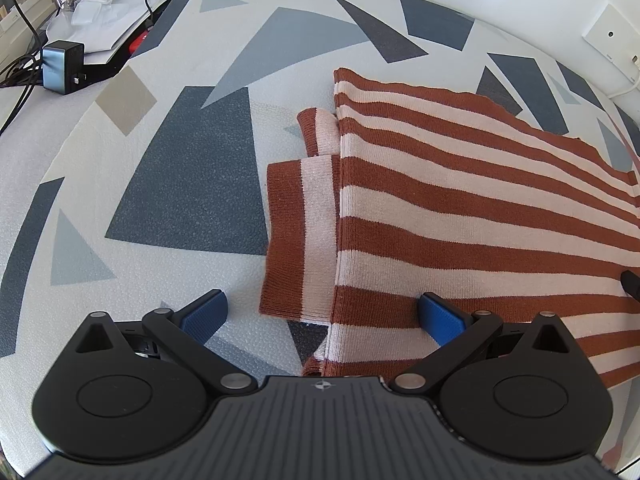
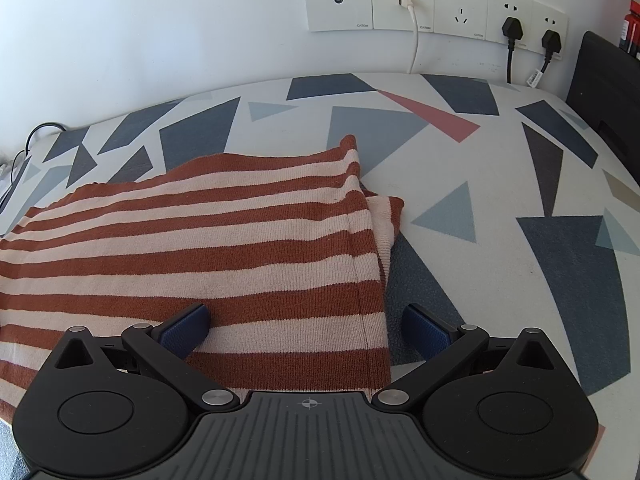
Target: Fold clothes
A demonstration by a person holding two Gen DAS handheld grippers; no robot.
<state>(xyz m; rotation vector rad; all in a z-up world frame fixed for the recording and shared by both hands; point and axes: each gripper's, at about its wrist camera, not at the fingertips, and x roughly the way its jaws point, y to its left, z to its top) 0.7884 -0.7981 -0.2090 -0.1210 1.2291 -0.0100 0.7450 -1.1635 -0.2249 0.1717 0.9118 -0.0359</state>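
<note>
Striped knit sweater (image 1: 460,208) lies on the patterned table cover (image 1: 180,184) with sleeves tucked under, cuffs peeking at my left gripper's (image 1: 322,314) 12 o'clock; both it and my right gripper (image 2: 306,330) spread wide, grasping nothing; final crosswise fold apparently remains.

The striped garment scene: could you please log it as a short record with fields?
garment: striped sweater, rust and pale pink, partly folded, lying flat
surface: patterned table cover
left gripper: open, straddling the sweater's left edge
right gripper: open, straddling its right edge
sleeve: sticks out on the left
wall: socket panel, two black plugs in
</note>
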